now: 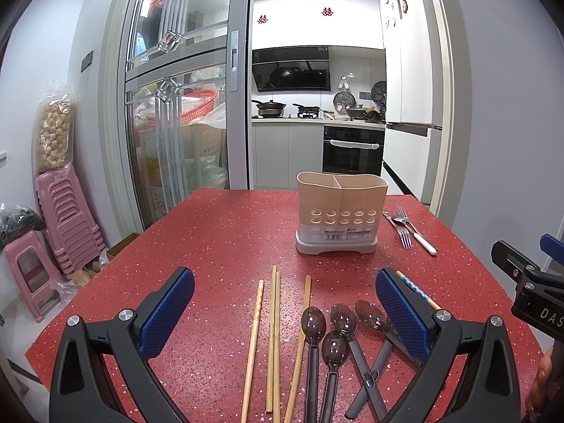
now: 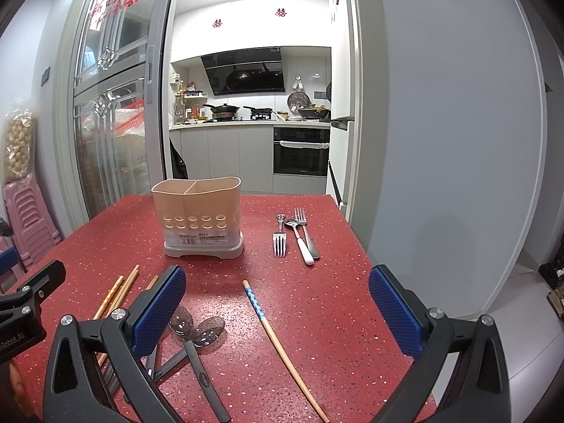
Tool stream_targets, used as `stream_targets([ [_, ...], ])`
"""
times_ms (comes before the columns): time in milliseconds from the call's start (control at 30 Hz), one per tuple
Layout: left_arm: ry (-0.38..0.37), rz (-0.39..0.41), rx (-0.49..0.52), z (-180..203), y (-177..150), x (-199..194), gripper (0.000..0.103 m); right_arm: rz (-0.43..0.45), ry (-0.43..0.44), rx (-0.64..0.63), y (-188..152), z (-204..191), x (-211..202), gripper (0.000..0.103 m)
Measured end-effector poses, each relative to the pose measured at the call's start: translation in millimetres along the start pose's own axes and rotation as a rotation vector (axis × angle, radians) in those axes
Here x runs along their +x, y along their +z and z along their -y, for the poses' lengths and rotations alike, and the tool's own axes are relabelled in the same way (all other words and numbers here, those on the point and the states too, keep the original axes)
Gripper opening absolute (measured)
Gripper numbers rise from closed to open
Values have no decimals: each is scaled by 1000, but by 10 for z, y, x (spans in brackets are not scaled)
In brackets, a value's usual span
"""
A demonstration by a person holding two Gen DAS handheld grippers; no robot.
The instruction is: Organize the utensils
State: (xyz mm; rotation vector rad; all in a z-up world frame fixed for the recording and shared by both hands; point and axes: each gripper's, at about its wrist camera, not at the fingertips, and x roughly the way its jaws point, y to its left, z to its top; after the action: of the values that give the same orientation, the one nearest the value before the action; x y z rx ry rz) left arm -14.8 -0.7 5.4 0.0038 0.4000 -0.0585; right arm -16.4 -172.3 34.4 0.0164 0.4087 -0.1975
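Utensils loose on table, two-compartment caddy apparently empty

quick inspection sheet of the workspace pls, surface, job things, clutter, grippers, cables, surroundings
surface: red speckled table, dry as far as seen.
job's things: beige two-compartment holder, upright, looks empty; plain wooden chopsticks loose near edge; blue-patterned chopstick apart; dark plastic spoons, handles crossing; metal forks and spoon right of holder.
clutter: nothing seen on the table.
grippers: left gripper open above chopsticks and spoons; right gripper open above the patterned chopstick; both hold nothing.
cables: nothing seen.
surroundings: kitchen doorway; pink stools stacked left.
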Motion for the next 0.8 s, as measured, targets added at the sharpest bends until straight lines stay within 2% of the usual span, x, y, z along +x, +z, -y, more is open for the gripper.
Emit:
stream_targets([
  [800,8,-15,4,7,-6,38,103,-8,13,10,12,11,0,103],
])
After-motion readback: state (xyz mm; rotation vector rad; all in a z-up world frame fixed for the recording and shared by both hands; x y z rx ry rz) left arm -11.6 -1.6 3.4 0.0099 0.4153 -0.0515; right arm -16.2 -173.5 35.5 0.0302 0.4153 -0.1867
